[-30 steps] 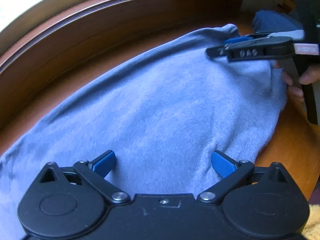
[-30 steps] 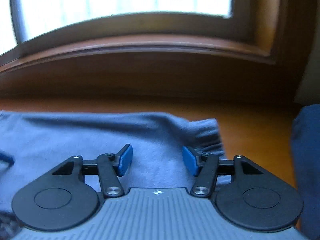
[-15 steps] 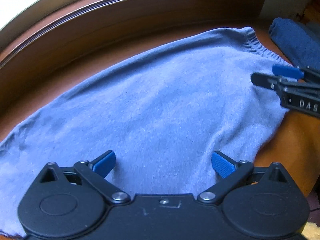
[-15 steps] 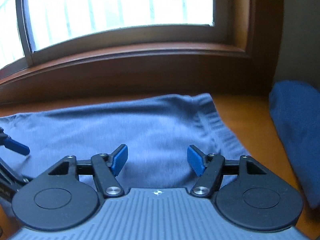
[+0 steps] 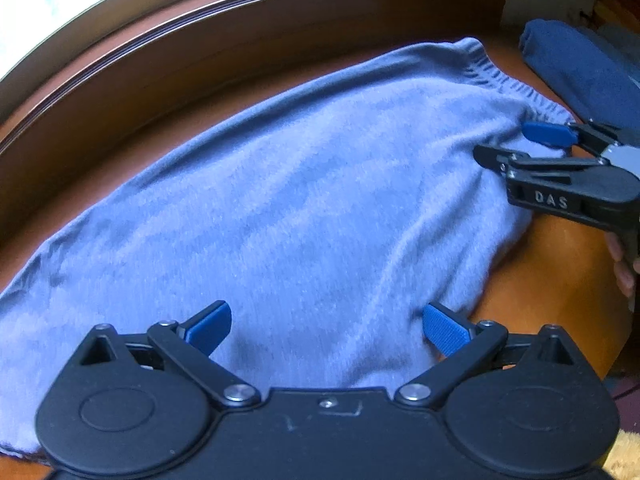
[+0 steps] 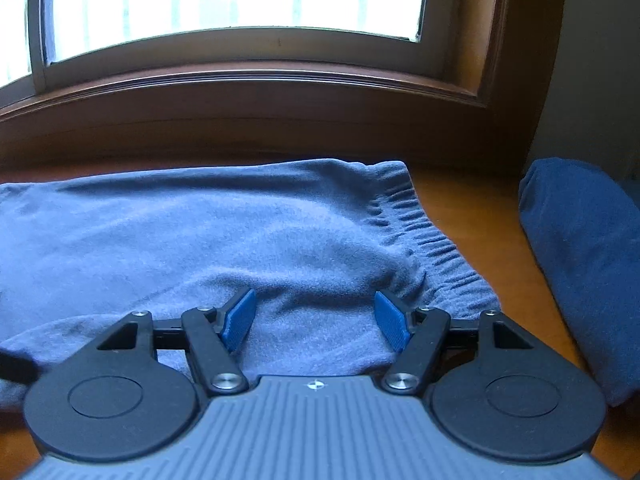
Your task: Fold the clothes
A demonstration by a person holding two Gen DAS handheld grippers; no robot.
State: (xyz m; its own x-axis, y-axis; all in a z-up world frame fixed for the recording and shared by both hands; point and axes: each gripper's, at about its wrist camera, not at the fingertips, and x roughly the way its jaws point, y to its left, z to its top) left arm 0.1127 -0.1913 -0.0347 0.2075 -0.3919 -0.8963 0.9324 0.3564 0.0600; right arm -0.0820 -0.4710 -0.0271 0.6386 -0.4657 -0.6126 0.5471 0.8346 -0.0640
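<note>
Light-blue knit garment (image 5: 304, 208) lies spread flat on the wooden table (image 6: 472, 208), its ribbed hem at the far right. The left hand-held gripper (image 5: 326, 326) is released above the near edge. The right hand-held gripper (image 6: 316, 318) is released over the hem corner. A dark-blue folded cloth (image 6: 580, 260) at right is cut off by the frame.
</note>
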